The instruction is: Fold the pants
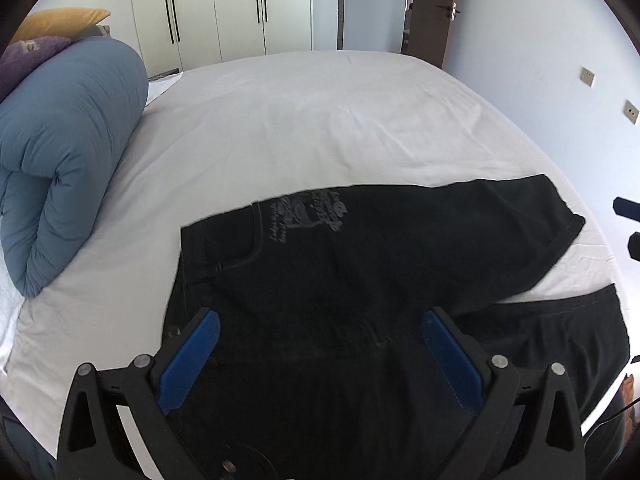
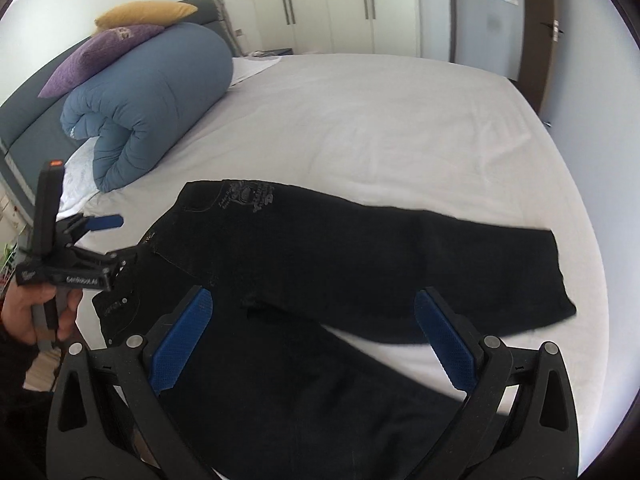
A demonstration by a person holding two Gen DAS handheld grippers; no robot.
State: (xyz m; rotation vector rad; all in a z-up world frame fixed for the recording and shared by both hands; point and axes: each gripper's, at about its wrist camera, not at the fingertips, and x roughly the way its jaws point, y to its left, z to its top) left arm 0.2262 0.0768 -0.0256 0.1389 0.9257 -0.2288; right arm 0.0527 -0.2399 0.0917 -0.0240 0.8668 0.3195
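Observation:
Black pants (image 1: pixel 360 264) lie flat on the white bed sheet (image 1: pixel 320 120), waistband at the left, the two legs spread apart toward the right. They also show in the right wrist view (image 2: pixel 360 264). My left gripper (image 1: pixel 320 320) is open and empty, hovering over the waist and crotch area. In the right wrist view it shows at the left (image 2: pixel 116 240), beside the waistband. My right gripper (image 2: pixel 314 300) is open and empty, above the crotch and the near leg.
A rolled blue duvet (image 1: pixel 68 140) lies at the bed's left side with purple (image 2: pixel 92 56) and yellow (image 2: pixel 144 14) pillows behind it. White wardrobes (image 1: pixel 224 4) and a door (image 1: pixel 432 8) stand beyond the bed. The bed's right edge runs by the wall.

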